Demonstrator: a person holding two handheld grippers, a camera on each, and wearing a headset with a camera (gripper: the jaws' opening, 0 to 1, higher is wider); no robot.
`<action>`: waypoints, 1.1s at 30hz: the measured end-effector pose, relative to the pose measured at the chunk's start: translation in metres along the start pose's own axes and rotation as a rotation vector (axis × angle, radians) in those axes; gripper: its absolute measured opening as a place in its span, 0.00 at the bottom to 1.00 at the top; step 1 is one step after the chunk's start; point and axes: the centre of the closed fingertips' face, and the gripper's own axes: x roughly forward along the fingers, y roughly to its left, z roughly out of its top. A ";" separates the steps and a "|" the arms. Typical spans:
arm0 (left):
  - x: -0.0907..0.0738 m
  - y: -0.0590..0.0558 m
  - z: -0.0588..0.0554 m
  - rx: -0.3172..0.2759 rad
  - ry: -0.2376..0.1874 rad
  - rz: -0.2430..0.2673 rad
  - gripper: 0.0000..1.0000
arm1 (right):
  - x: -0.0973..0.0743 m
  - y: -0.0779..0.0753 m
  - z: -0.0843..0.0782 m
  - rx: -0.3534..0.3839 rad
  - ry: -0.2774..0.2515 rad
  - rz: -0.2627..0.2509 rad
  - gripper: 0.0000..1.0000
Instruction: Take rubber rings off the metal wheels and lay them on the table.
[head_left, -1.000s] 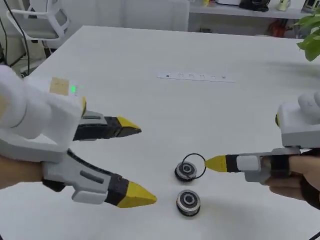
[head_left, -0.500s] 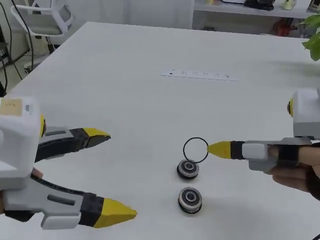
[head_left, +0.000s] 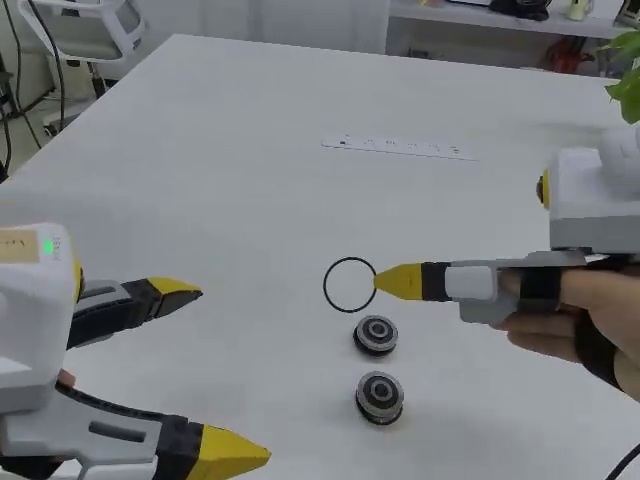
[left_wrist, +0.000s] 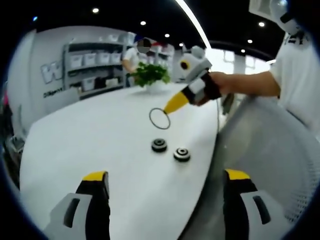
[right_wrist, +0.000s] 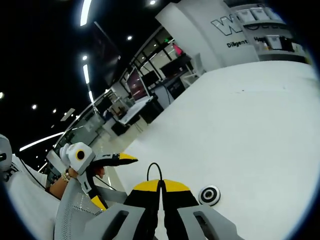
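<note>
A thin black rubber ring (head_left: 349, 284) hangs just above the white table (head_left: 250, 150), pinched at its right edge by my right gripper (head_left: 385, 281), which is shut on it. Two small metal wheels stand near the ring: one (head_left: 376, 335) right below the gripper tip, the other (head_left: 380, 393) closer to me. In the left gripper view the ring (left_wrist: 159, 118) sits beyond both wheels (left_wrist: 159, 145) (left_wrist: 182, 154). My left gripper (head_left: 210, 375) is open at the lower left, well away from the wheels. In the right gripper view the shut jaws hold the ring (right_wrist: 154, 170) beside a wheel (right_wrist: 209, 195).
A flush socket strip (head_left: 395, 148) lies in the tabletop farther back. An office chair (head_left: 80, 25) stands past the far left corner, and plant leaves (head_left: 625, 60) reach in at the right edge. A person stands by shelves (left_wrist: 132, 57) in the background.
The right gripper pulled the ring free of the farther wheel and carried it up and to the left. The left gripper drew back toward the lower left.
</note>
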 end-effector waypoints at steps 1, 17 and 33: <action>0.000 0.000 0.000 -0.004 -0.001 0.001 0.97 | 0.003 0.001 0.000 -0.003 0.008 0.005 0.00; -0.001 0.002 0.002 -0.041 -0.025 0.015 0.97 | 0.048 -0.002 -0.052 0.029 0.148 0.028 0.00; 0.000 0.001 -0.005 -0.048 0.008 0.010 0.96 | 0.053 -0.030 -0.076 0.055 0.181 -0.059 0.00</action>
